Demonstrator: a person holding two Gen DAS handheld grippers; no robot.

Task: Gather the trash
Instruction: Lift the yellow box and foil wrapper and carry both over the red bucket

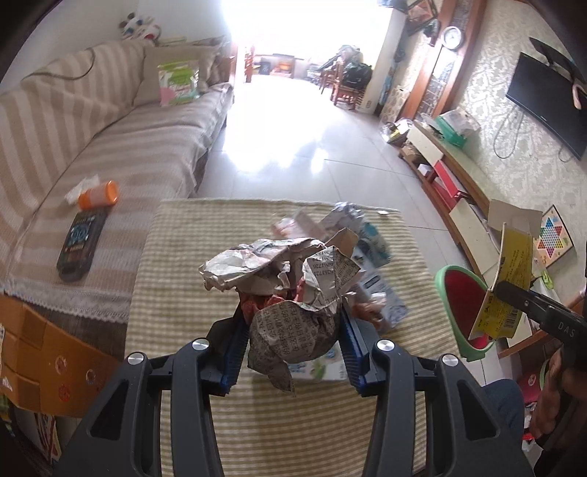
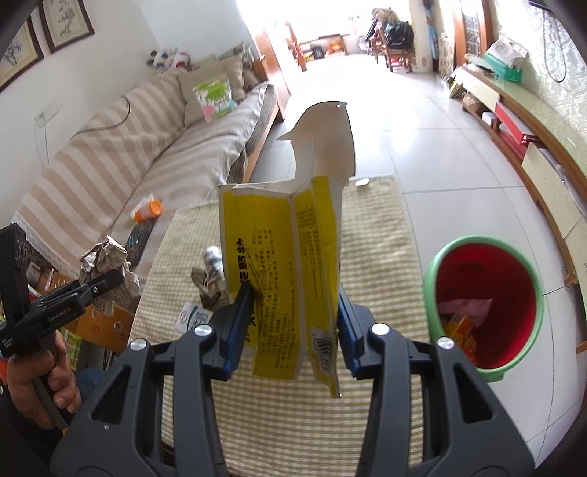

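Yellow box (image 2: 290, 271) is sitting squeezed in the right claw (image 2: 290, 323) and newspaper (image 1: 290, 293) in the left claw (image 1: 291, 348), both needing carrying over the bin (image 2: 484, 304) before letting go.

A striped beige sofa (image 1: 91, 139) lines the left wall beneath framed pictures (image 2: 44, 25). Pale glossy floor tiles (image 1: 293, 139) run toward a glaring, overexposed doorway (image 1: 293, 33). A dark television (image 1: 546, 102) hangs on patterned wallpaper above a long low cabinet (image 1: 458, 161). A checked green rug (image 1: 279, 422) covers the foreground.
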